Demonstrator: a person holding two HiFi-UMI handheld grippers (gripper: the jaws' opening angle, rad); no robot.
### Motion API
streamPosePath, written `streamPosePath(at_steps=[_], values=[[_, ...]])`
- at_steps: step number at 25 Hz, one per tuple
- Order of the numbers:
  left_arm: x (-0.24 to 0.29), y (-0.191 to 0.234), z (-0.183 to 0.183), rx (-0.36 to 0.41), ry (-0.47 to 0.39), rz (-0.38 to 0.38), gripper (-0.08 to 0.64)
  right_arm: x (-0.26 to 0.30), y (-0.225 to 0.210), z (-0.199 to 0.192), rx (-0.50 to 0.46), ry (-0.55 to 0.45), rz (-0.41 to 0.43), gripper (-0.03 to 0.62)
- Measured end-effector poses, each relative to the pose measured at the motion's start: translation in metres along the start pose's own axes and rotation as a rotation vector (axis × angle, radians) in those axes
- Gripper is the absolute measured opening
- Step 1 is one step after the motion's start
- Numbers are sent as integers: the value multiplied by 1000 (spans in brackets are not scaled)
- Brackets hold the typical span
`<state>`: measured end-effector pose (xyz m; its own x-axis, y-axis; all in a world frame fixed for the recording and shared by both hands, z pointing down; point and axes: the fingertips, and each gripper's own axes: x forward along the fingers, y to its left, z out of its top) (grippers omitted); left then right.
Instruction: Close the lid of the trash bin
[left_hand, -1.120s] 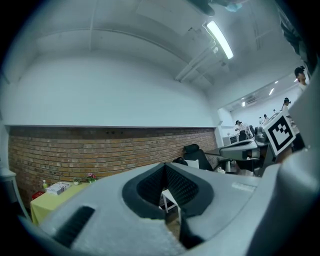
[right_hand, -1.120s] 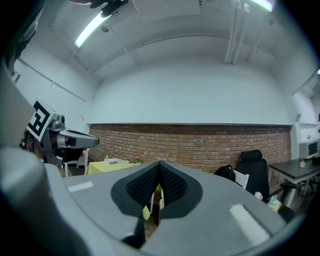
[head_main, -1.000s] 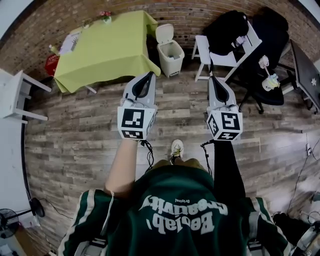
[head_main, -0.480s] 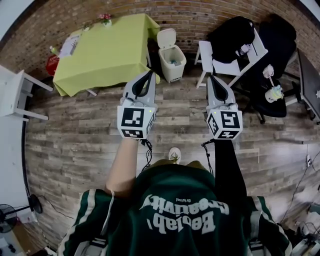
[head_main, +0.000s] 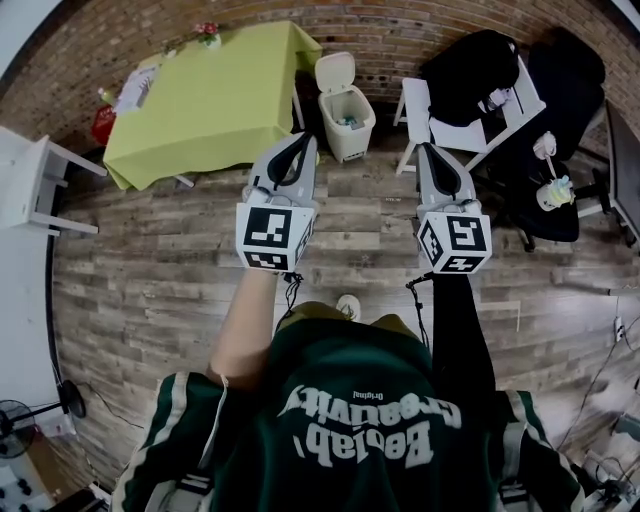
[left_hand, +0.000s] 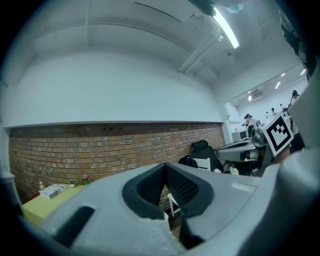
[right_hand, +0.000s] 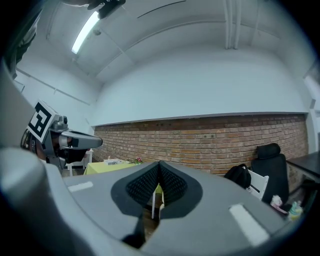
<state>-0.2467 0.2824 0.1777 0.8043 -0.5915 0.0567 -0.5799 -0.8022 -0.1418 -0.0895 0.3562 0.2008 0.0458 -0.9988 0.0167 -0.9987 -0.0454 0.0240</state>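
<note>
Left gripper (head_main: 304, 142) and right gripper (head_main: 426, 150), both closed on nothing, hang above the floor (head_main: 150, 250). The trash bin (head_main: 352, 138) stands ahead between them, nearer the left, with its lid (head_main: 333, 72) upright toward the brick wall (head_main: 400, 30).

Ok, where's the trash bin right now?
Head view, top centre: the trash bin stands lid-up by the brick wall, between the green-clothed table at left and the white chair at right.

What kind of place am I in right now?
Likely a shared office or break room: a brick wall, a table under a green cloth, a black office chair and an open white bin.
</note>
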Motion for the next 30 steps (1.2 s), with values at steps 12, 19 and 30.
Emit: streamPosePath(at_steps=[12, 19, 30], values=[[14, 9, 7, 14, -9, 18, 8, 16, -11, 4, -10, -15, 18, 11], [33, 13, 0, 20, -8, 9, 8, 27, -20, -1, -20, -8, 15, 11], [89, 33, 3, 16, -40, -23, 8, 69, -52, -2, -23, 1, -19, 11]])
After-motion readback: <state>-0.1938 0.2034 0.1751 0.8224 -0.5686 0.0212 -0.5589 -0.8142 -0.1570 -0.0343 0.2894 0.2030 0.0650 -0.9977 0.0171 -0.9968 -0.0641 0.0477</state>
